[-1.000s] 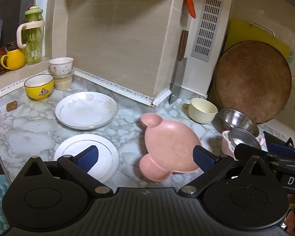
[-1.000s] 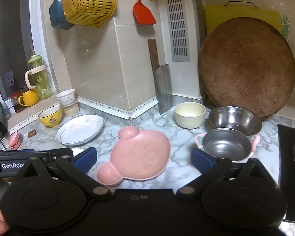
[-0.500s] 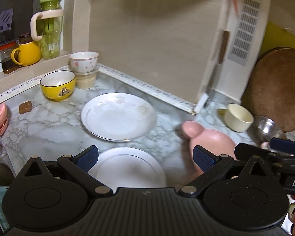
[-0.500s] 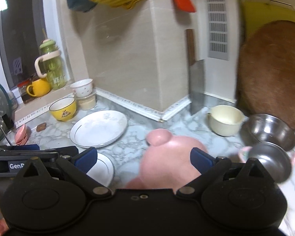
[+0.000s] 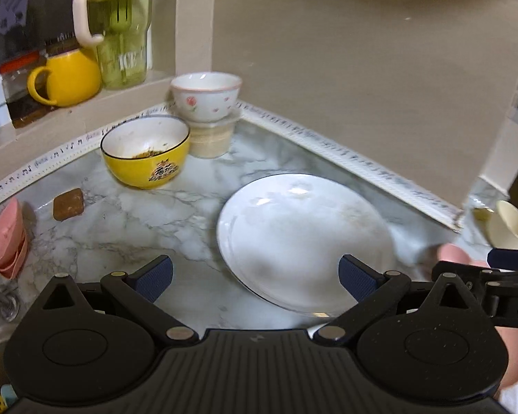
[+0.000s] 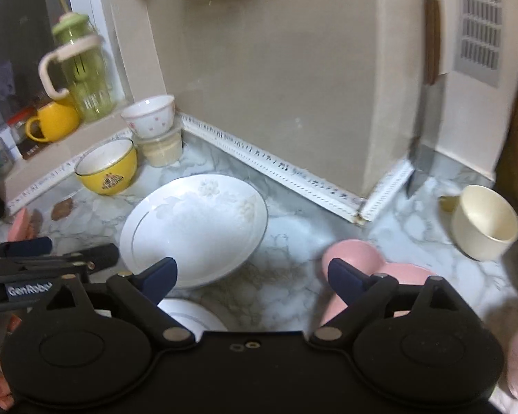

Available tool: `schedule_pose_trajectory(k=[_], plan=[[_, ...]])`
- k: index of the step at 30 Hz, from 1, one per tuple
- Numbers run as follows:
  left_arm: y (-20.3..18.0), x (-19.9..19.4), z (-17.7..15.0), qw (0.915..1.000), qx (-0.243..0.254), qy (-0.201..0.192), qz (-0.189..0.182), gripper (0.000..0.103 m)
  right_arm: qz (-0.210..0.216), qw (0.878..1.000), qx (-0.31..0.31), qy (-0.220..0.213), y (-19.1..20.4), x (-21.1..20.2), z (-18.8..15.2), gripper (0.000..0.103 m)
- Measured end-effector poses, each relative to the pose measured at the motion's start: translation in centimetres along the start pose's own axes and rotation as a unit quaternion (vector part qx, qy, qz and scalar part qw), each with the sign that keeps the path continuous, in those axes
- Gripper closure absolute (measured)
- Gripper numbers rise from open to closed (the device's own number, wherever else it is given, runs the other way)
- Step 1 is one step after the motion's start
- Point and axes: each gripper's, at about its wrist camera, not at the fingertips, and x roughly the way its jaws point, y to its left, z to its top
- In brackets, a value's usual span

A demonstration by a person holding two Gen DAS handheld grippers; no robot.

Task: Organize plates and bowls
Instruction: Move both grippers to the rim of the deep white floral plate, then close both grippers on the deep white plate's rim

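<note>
Both of your grippers have swung leftward along the counter since a second ago, so the steel bowls and round board are gone from view and the window corner has come in close.

Your left gripper [image 5: 255, 279]: jaws wide, nothing between the pads; it hangs over the near left edge of the large white plate [image 5: 307, 238].

Your right gripper [image 6: 252, 274]: jaws wide but closing, nothing between them; bare marble counter [image 6: 286, 286] lies below the gap. Its left pad overlaps the near rim of the large white plate in that view, and its right pad stands in front of the pink bear-shaped plate [image 6: 352, 258].

Plates: the large white plate lies flat on the counter near the wall trim. A smaller white plate [image 6: 190, 314] lies just nearer you, mostly hidden behind the right gripper's body. The pink bear-shaped plate lies to the right of both.

Bowls: a yellow bowl [image 5: 145, 151] with residue inside stands near the corner. A white floral bowl [image 5: 206, 96] sits on top of a lidded tub [image 5: 210, 136] just beside it. A cream cup [image 6: 485, 222] stands tilted at the far right.

Sundries: a yellow mug [image 5: 69, 77] and green bottle [image 5: 121, 34] on the window ledge; a small brown block [image 5: 68, 204] and a pink item [image 5: 7, 241] at the counter's left edge.
</note>
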Motion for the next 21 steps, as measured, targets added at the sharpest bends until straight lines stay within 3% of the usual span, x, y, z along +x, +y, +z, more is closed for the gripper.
schedule_pose_trajectory(k=[9, 13, 18, 21], plan=[[3.3, 6.3, 2.1, 0.9971, -0.043, 0.061, -0.013, 0.002, -0.021, 0.997, 0.028, 0.07, -0.2, 7.8, 1.9, 0.019], [3.9, 8.3, 2.2, 0.9943, -0.055, 0.089, -0.019, 0.019, -0.022, 0.993, 0.067, 0.096, -1.1, 10.2, 2.3, 0.028], [4.4, 10.1, 2.1, 0.9914, -0.06, 0.113, -0.027, 0.036, -0.02, 0.991, 0.068, 0.113, -1.1, 11.8, 2.4, 0.04], [4.7, 10.6, 2.1, 0.9904, -0.064, 0.118, -0.035, 0.042, -0.016, 0.99, 0.073, 0.117, -1.2, 12.2, 2.5, 0.048]])
